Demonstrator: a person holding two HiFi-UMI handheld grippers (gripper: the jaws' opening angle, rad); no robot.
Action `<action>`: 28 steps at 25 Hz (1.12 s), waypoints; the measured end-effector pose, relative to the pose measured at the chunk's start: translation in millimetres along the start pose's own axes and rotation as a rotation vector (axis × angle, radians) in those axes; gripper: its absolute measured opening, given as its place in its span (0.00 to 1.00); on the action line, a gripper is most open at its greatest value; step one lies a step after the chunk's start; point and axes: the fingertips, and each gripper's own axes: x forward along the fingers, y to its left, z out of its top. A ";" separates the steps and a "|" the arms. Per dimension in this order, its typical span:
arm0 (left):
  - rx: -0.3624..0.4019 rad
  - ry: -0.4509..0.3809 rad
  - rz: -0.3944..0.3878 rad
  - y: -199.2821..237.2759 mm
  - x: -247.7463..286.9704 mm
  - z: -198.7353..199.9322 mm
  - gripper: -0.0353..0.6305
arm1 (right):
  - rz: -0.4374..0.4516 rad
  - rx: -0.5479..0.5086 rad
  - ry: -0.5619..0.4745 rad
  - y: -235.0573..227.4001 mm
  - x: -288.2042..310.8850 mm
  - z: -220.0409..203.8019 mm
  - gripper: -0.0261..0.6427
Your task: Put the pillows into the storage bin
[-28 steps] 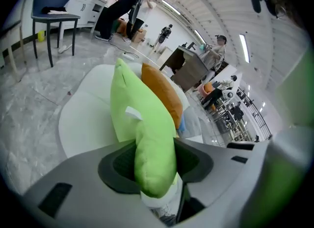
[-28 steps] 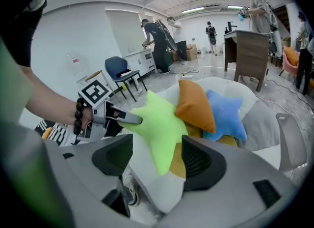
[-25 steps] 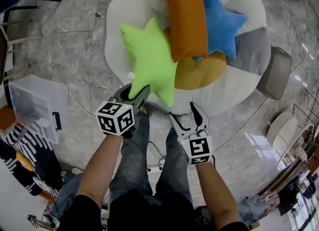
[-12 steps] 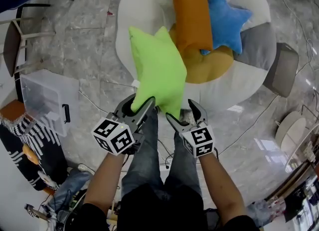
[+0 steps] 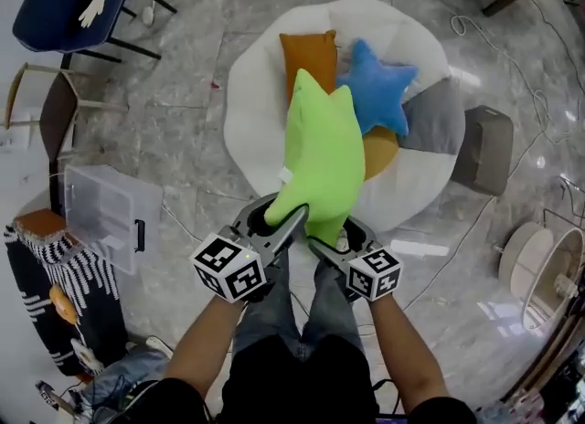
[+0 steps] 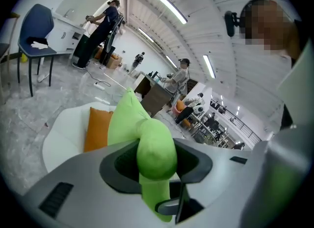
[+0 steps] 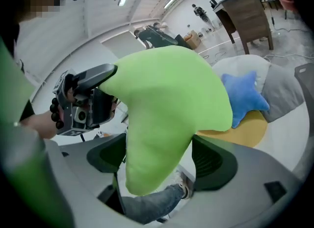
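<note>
A green star pillow (image 5: 320,157) hangs in the air in front of me, one point pinched between the jaws of my left gripper (image 5: 274,217), which is shut on it. In the left gripper view that squeezed point (image 6: 156,148) fills the gap. My right gripper (image 5: 340,236) sits just to its right. Its jaws have just been opening, and another point of the green pillow (image 7: 171,94) hangs loose between them. The clear storage bin (image 5: 110,217) stands on the floor at the left. Orange (image 5: 306,57), blue star (image 5: 375,84), yellow (image 5: 382,150) and grey (image 5: 434,121) pillows lie on a white round cushion (image 5: 251,111).
A grey box (image 5: 484,150) stands right of the cushion. A blue chair (image 5: 55,18) and a wooden chair (image 5: 50,116) are at the far left. Cables run over the marble floor, and a white round device (image 5: 539,276) is at the right. My legs are below the grippers.
Both grippers have risen, and the green pillow has lifted off the cushion to hang upright. The right jaws stand wider, with the pillow's lower point between them.
</note>
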 end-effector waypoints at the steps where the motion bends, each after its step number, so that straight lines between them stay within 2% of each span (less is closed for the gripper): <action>1: -0.003 -0.008 -0.014 -10.9 0.4 7.3 0.32 | 0.007 0.011 -0.015 5.0 -9.1 5.0 0.64; 7: 0.049 -0.035 -0.069 -91.7 -16.4 38.4 0.32 | 0.025 0.045 -0.055 34.5 -69.2 31.8 0.63; 9: 0.051 -0.047 -0.079 -115.7 -28.9 49.6 0.32 | 0.032 0.024 -0.061 49.5 -92.9 43.3 0.54; 12: 0.080 -0.086 -0.081 -145.4 -45.5 74.3 0.32 | 0.018 -0.073 -0.101 65.9 -124.3 74.2 0.47; 16: 0.128 -0.162 -0.057 -174.9 -68.0 108.5 0.32 | -0.035 -0.279 -0.163 85.1 -157.8 123.2 0.44; 21: 0.141 -0.277 -0.031 -187.5 -105.6 145.1 0.33 | -0.083 -0.500 -0.203 120.9 -174.9 171.7 0.44; 25: 0.159 -0.316 -0.007 -177.6 -126.1 166.2 0.33 | -0.082 -0.589 -0.206 142.6 -163.9 193.9 0.44; 28: 0.162 -0.339 0.021 -153.3 -146.9 181.1 0.34 | -0.076 -0.636 -0.197 162.9 -138.2 206.7 0.44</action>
